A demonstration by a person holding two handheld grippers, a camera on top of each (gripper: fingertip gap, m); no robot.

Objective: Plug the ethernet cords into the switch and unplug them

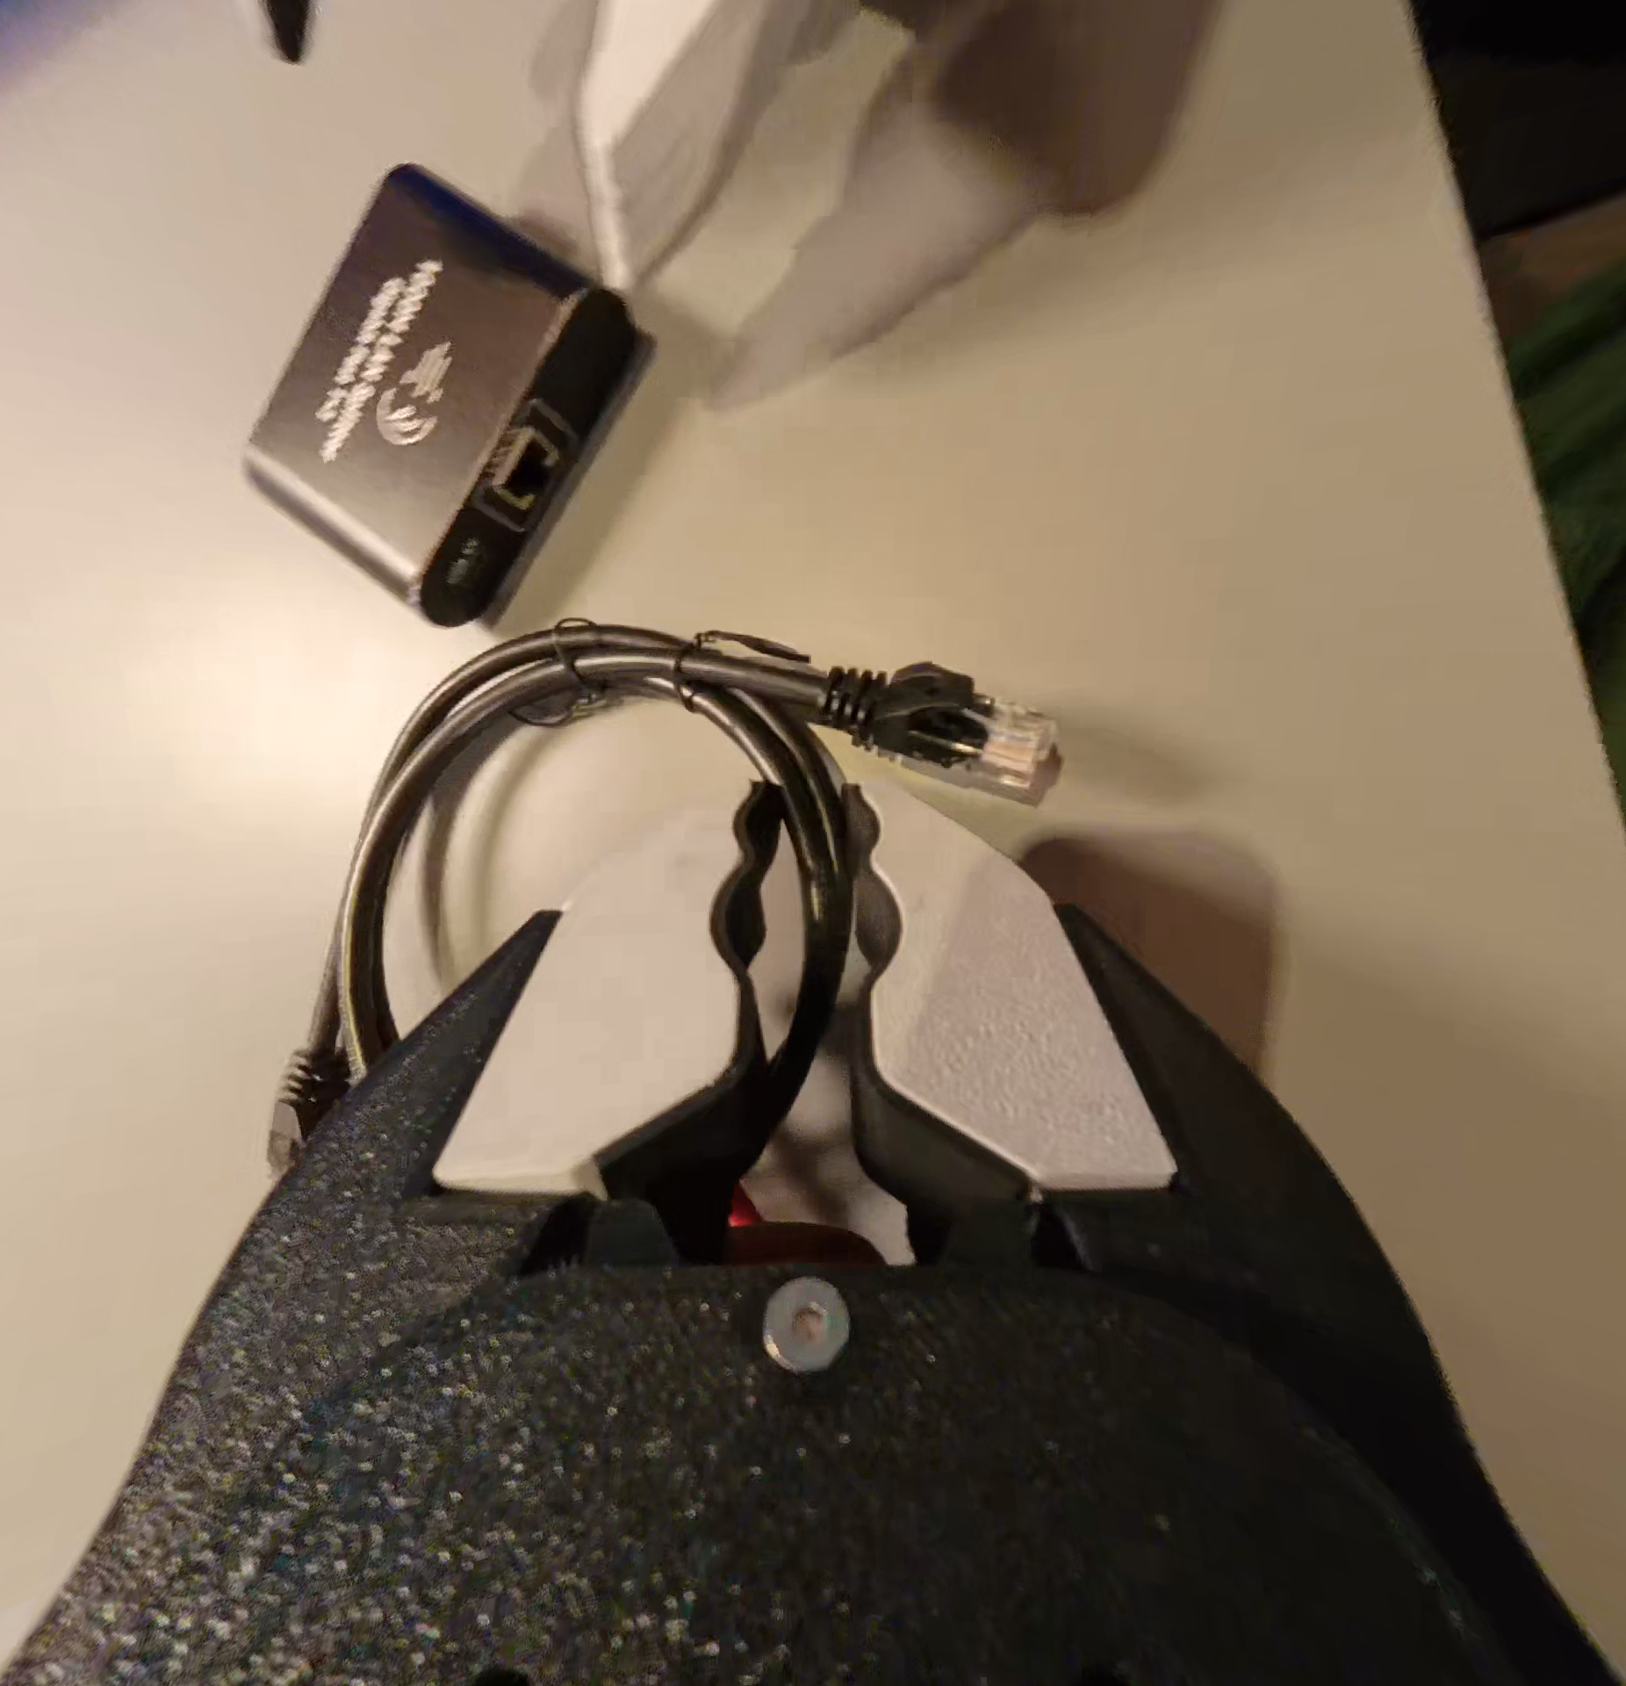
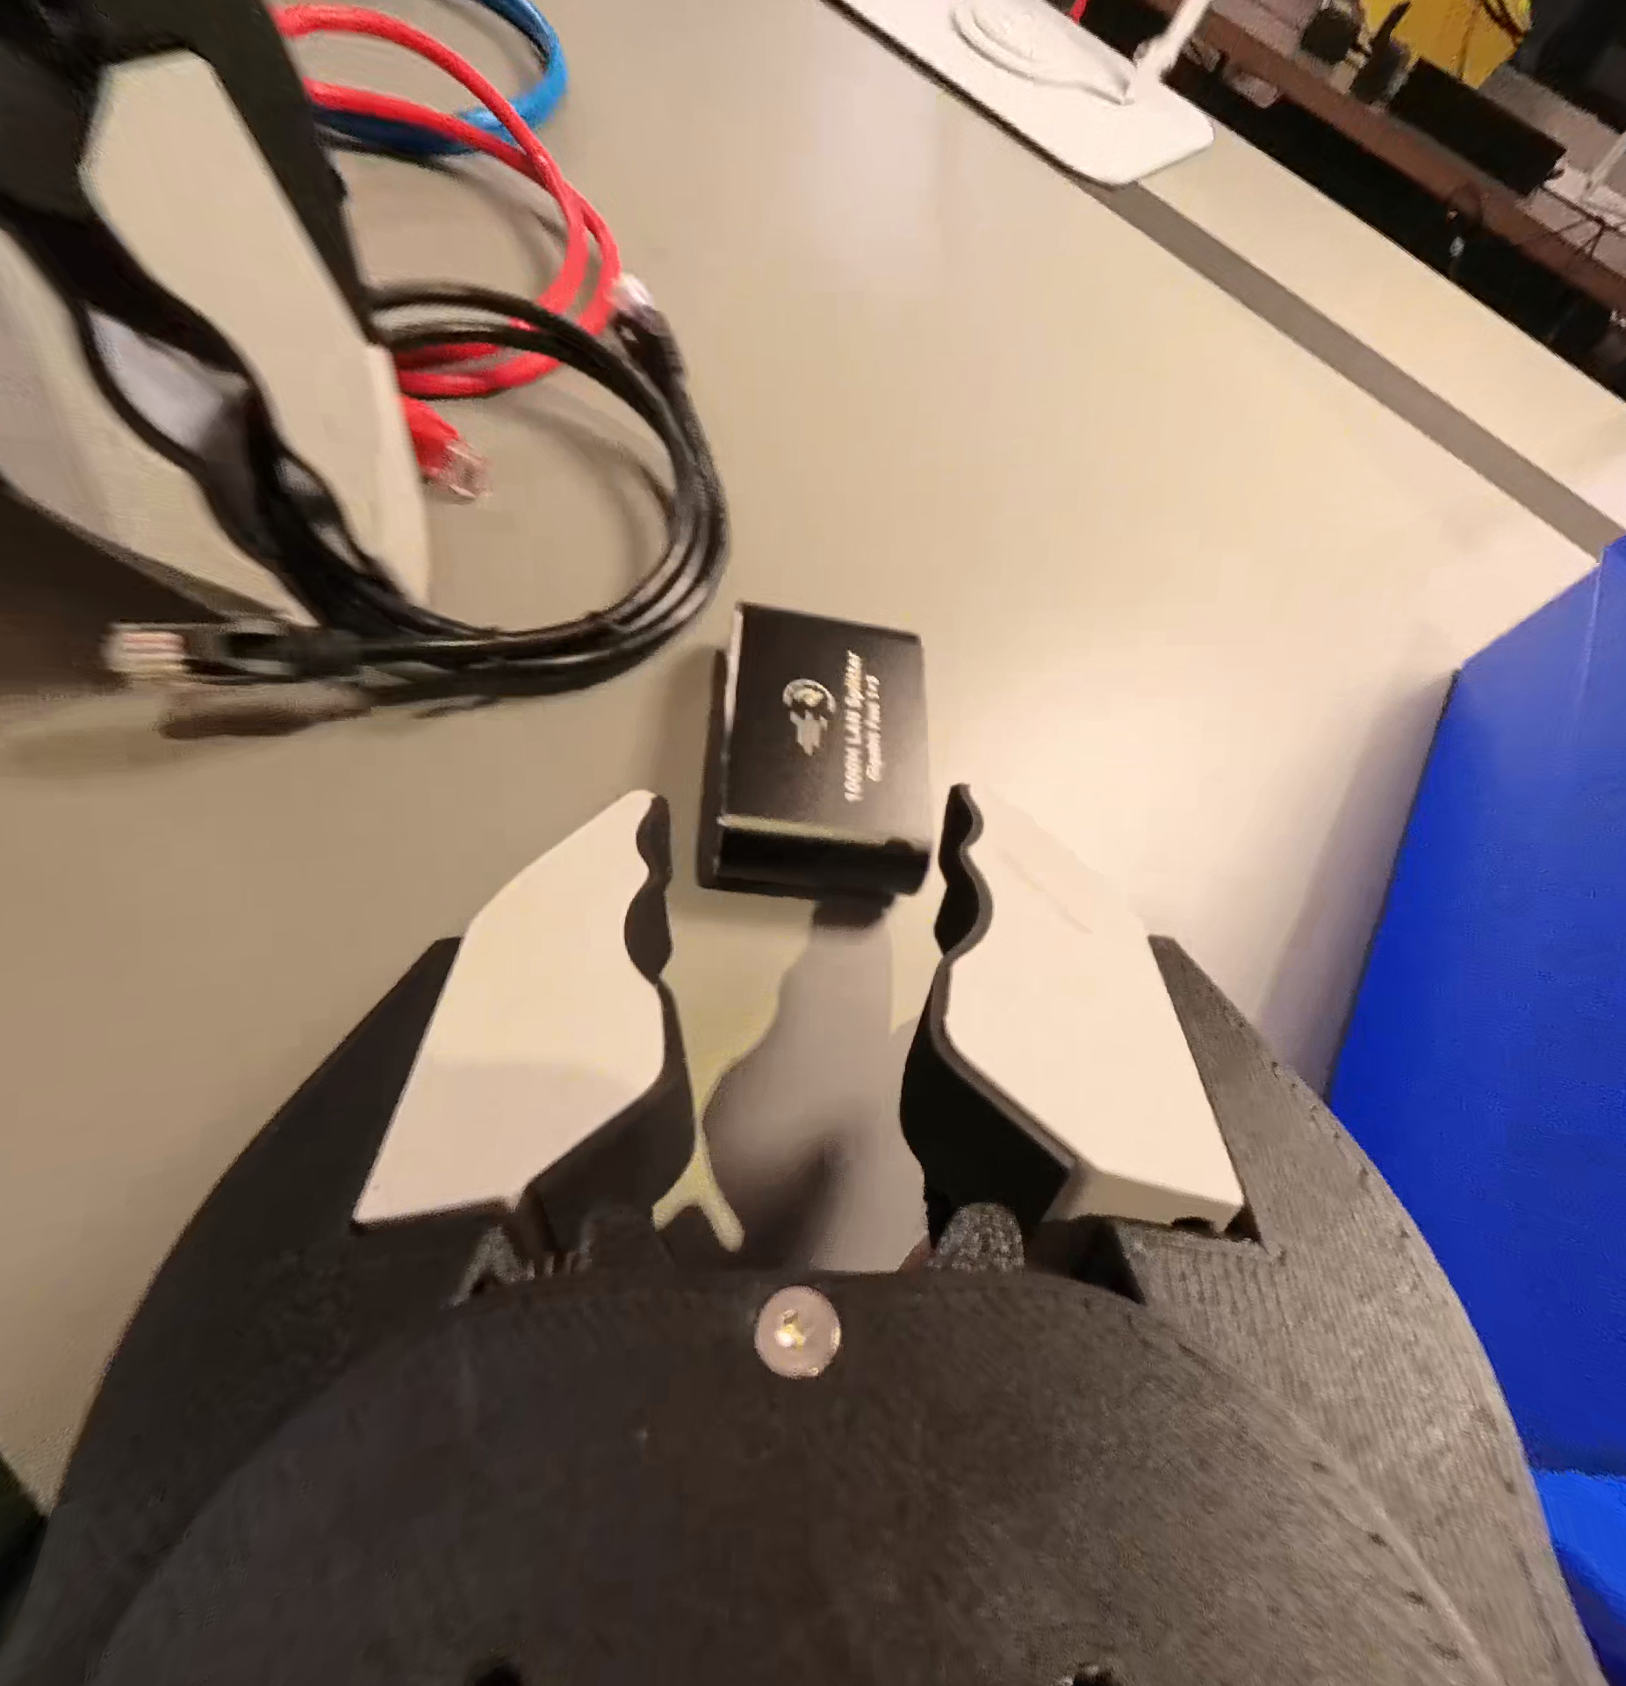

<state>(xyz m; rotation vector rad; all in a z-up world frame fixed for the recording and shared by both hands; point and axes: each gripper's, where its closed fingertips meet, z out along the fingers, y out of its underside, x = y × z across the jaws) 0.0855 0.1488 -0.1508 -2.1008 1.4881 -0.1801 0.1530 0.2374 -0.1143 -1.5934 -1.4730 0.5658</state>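
The small dark switch (image 1: 444, 392) lies on the pale table, with an empty port (image 1: 527, 470) on its end face. My left gripper (image 1: 805, 803) is shut on a coiled black ethernet cord (image 1: 818, 912), whose clear plug (image 1: 1010, 739) sticks out to the right, just below the switch. In the right wrist view my right gripper (image 2: 805, 803) is open and empty, its fingertips on either side of the near end of the switch (image 2: 818, 730). The left gripper (image 2: 353, 584) with the black cord (image 2: 663, 547) shows at the upper left.
A red cord (image 2: 563, 228) and a blue cord (image 2: 517, 73) lie coiled behind the left gripper. A blue box (image 2: 1521, 912) stands close on the right. A white flat base (image 2: 1065, 82) sits at the far edge. The table edge (image 1: 1475, 456) runs along the right.
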